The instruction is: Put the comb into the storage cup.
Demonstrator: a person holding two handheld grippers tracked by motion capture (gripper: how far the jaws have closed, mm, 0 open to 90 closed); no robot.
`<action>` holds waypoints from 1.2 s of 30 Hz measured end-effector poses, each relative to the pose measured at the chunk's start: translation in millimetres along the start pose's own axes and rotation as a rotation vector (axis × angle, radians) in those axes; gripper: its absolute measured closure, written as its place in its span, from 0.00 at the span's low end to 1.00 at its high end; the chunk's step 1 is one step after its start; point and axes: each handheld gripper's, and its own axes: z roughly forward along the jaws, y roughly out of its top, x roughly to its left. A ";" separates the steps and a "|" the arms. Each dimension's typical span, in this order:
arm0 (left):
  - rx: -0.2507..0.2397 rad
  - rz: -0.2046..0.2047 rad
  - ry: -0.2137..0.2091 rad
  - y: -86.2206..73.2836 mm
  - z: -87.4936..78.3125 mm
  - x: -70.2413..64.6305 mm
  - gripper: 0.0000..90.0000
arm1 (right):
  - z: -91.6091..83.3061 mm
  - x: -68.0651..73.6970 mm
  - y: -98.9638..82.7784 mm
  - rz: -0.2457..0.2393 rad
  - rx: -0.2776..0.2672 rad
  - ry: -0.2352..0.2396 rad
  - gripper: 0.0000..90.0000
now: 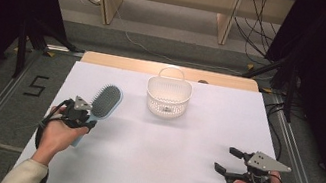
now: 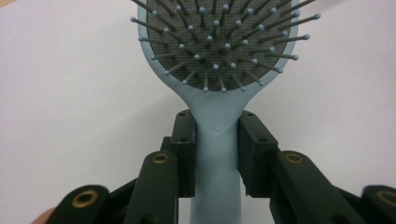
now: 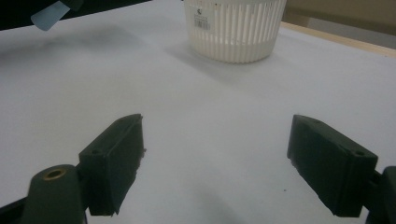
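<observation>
The left hand-held gripper (image 1: 89, 115) is clamped on the neck of the pale blue plastic paddle hairbrush with grey bristle pad (image 1: 101, 105), both pads pressing the handle just below the head, as the left gripper view confirms (image 2: 217, 140). The brush sits at the left of the white-covered bench (image 1: 157, 171), bristles up, head pointing toward the white slotted plastic basket with a loop handle (image 1: 168, 97), which stands near the far edge at centre. Whether the brush rests on the bench or is lifted slightly clear cannot be settled from these views.

The right hand-held gripper (image 1: 229, 161) rests at the right near edge, jaws apart and empty.

Assessment: the likely step is carrying the brush to the basket. The grip is centred and square; recommend lifting level, clearing the basket rim, and lowering head-first so the handle does not catch the loop.
</observation>
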 end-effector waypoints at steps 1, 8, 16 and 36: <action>-0.001 0.000 0.001 0.2 -0.4 0.1 0.78 | 0.1 -0.2 0.0 -0.002 -0.001 0.000 0.22; -0.022 -0.012 -0.004 -0.1 -0.3 0.8 0.78 | 0.0 0.0 -0.1 -0.003 0.000 0.000 0.22; -0.050 -0.038 0.005 -0.1 -1.7 3.1 0.78 | 0.0 -0.2 0.0 -0.005 -0.003 0.000 0.22; -0.130 -0.056 -0.004 2.1 -4.2 2.9 0.78 | -0.4 0.0 0.3 -0.004 -0.009 0.004 0.21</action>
